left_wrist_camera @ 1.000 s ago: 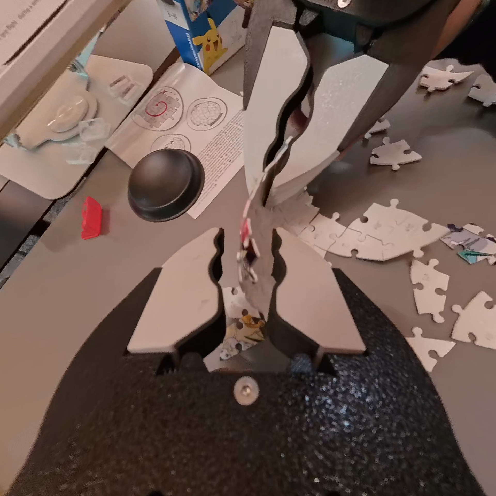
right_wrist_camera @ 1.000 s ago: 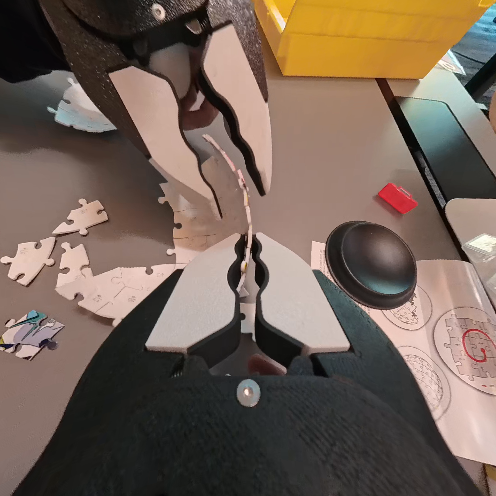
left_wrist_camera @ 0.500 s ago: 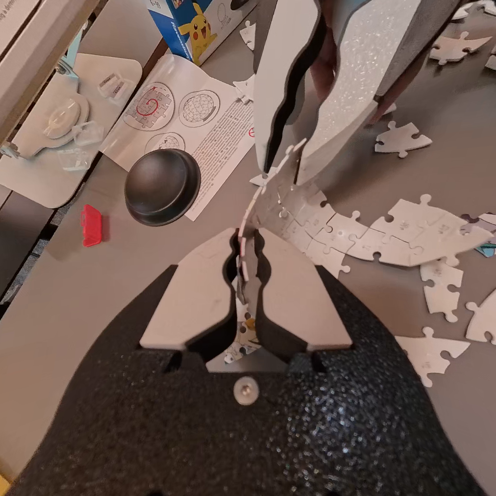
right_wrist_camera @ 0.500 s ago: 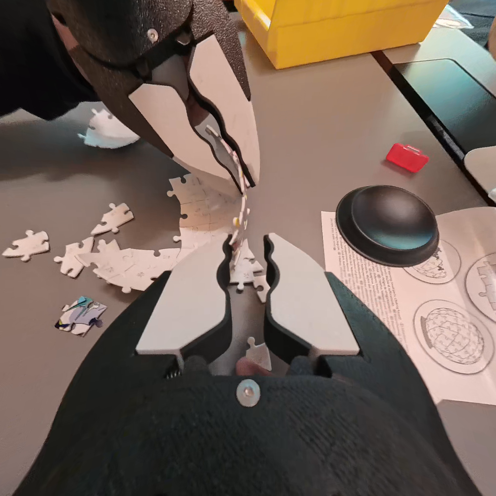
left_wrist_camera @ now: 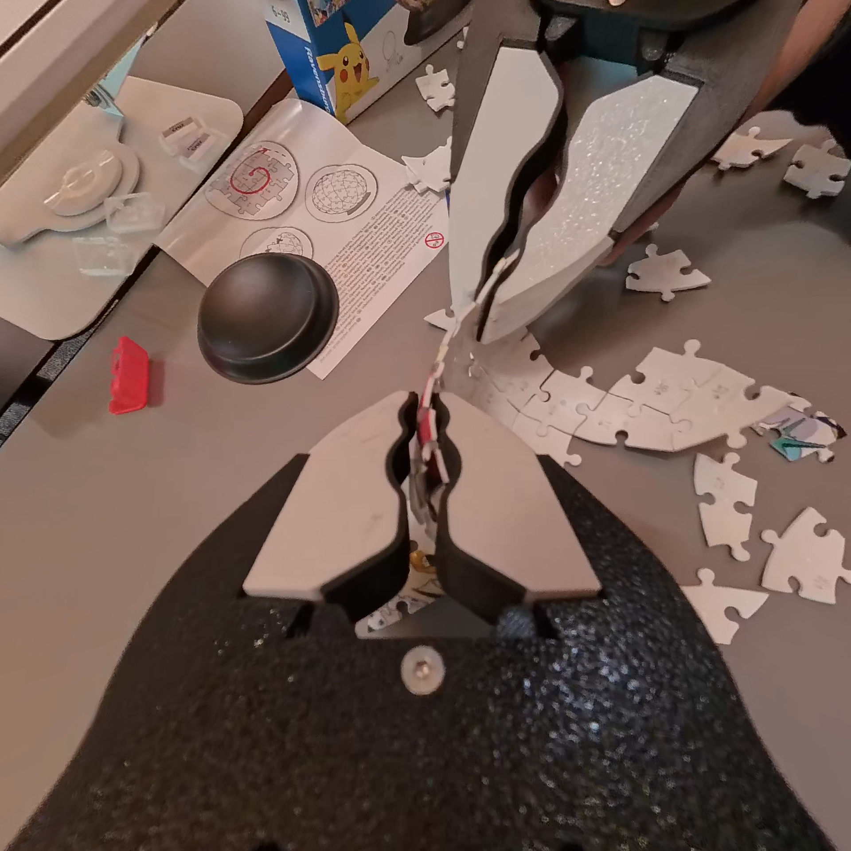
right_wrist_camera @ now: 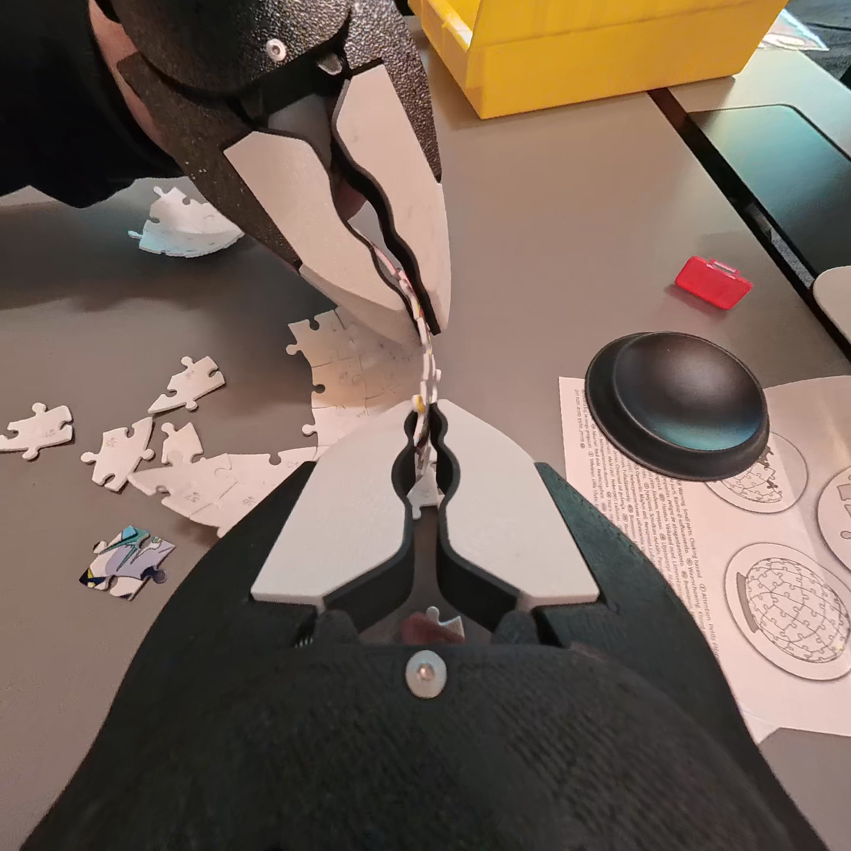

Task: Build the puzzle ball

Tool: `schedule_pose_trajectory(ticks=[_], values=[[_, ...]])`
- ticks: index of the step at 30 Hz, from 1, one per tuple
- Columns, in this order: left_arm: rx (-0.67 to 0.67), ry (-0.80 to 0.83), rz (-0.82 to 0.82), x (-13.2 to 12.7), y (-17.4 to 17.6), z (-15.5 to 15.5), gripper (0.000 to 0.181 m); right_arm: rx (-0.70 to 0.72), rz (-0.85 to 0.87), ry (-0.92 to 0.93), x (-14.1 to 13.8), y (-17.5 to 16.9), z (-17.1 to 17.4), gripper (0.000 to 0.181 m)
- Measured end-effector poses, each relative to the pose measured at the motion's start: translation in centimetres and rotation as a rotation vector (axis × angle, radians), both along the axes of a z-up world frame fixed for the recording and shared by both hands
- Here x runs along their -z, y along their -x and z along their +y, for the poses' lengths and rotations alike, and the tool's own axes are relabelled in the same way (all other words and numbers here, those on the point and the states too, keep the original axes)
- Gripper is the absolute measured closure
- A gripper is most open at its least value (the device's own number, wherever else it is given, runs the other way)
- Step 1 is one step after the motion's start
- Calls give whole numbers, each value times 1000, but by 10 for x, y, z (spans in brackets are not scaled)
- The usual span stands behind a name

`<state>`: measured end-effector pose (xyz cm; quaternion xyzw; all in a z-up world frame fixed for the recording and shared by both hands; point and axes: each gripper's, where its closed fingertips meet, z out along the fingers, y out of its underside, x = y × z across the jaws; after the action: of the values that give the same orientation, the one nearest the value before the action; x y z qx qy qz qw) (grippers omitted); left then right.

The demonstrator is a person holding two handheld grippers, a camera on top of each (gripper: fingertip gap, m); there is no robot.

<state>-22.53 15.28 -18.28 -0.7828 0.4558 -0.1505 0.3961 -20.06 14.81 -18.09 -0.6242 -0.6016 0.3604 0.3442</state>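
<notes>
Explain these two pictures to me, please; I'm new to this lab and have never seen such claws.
Each picture comes from a camera mounted on a hand-held gripper, looking along its two grey fingers. The left gripper and the right gripper face each other, so each also appears at the top of the other's view. Both are shut on one curved strip of joined puzzle pieces, seen edge-on between them. On the grey table lie loose pieces, a black dome stand, an instruction sheet, a red clip, the puzzle box and a yellow bin.
</notes>
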Motion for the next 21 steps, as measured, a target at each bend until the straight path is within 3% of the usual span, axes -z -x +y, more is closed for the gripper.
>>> schedule_pose_trajectory(ticks=[4, 6, 11, 14, 21], values=[[1, 6, 3, 1, -1, 1, 176, -17, -42, -40, 6, 2, 1, 145], [-4, 9, 5, 2, -2, 3, 175, -32, -67, -57, 7, 5, 3, 146], [1, 17, -13, 2, -5, 3, 176, -76, -65, -2, 8, 14, 7, 157], [-1, 20, -17, 3, -5, 4, 176, -114, -89, 26, 10, 15, 5, 173], [2, 8, -14, 3, -7, 3, 174, -70, -82, 86, 9, 13, 3, 177]])
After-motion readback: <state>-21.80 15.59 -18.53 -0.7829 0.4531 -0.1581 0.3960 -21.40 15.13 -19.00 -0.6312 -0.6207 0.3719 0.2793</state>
